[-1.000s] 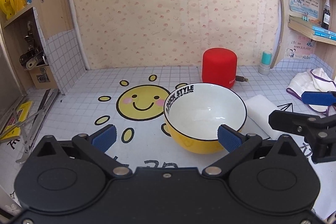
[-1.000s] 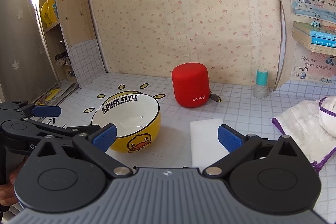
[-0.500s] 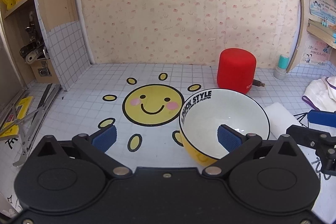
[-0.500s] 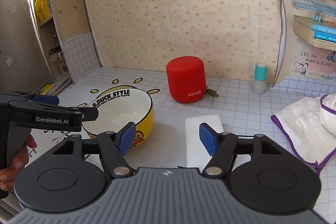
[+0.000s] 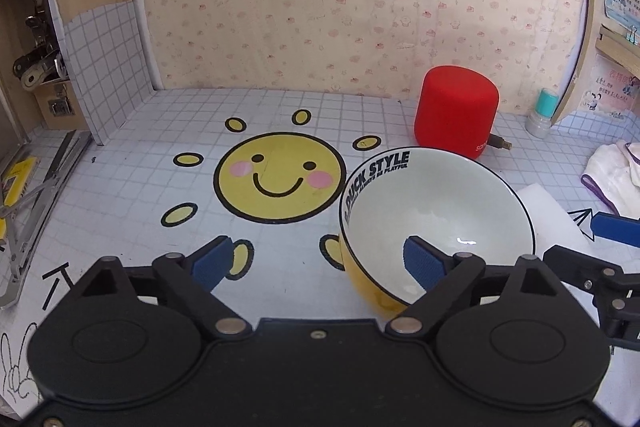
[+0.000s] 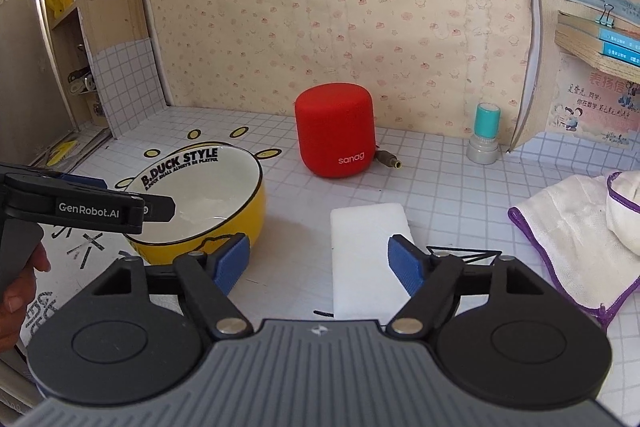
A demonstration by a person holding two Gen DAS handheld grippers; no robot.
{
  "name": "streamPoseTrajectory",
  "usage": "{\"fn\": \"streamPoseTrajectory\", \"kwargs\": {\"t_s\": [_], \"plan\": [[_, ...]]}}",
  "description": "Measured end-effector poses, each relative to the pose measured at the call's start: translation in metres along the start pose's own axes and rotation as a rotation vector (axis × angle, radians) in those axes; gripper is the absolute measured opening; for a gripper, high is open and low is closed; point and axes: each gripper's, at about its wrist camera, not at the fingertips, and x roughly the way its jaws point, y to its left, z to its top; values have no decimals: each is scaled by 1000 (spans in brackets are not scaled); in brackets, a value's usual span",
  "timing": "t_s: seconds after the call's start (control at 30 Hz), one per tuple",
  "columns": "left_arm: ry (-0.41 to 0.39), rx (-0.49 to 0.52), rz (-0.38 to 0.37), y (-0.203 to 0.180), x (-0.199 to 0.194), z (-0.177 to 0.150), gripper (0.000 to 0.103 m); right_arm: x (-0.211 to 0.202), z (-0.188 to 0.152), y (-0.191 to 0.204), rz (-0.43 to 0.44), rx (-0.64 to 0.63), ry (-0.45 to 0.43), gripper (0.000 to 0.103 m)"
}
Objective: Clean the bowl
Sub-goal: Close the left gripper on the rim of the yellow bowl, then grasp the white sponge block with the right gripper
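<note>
A yellow bowl (image 5: 436, 211) with a white inside and "B.DUCK STYLE" lettering stands upright on the tiled tabletop. My left gripper (image 5: 318, 263) is low at its near-left rim. Its right pad sits inside the bowl and its left pad is well outside. Its jaws are closing, with the rim between them and not pressed. From the right wrist view, the bowl (image 6: 224, 227) is at the left with a left-gripper finger (image 6: 92, 211) over it. A white sponge (image 6: 368, 239) lies flat between the opening jaws of my right gripper (image 6: 320, 265), not gripped.
A red speaker (image 5: 456, 111) with a plug stands behind the bowl. A purple-edged white cloth (image 6: 580, 227) lies at the right, with a teal-capped stamp (image 6: 486, 135) near the back wall. A shelf unit (image 5: 48, 67) and metal tools are at the left. A hand (image 6: 20, 291) holds the left gripper.
Both grippers have come lower and closer to the table. The left jaws have narrowed a little around the bowl's rim. The right jaws narrowed over the sponge, then widened slightly.
</note>
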Motion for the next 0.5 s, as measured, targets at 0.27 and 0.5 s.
{"fn": "streamPoseTrajectory", "kwargs": {"t_s": [0.27,0.5], "plan": [[21,23,-60,-11,2,0,33,12,-5,-11,-48,38,25,78],[29,28,-65,-17,2,1,30,13,-13,-27,-72,70,46,79]]}}
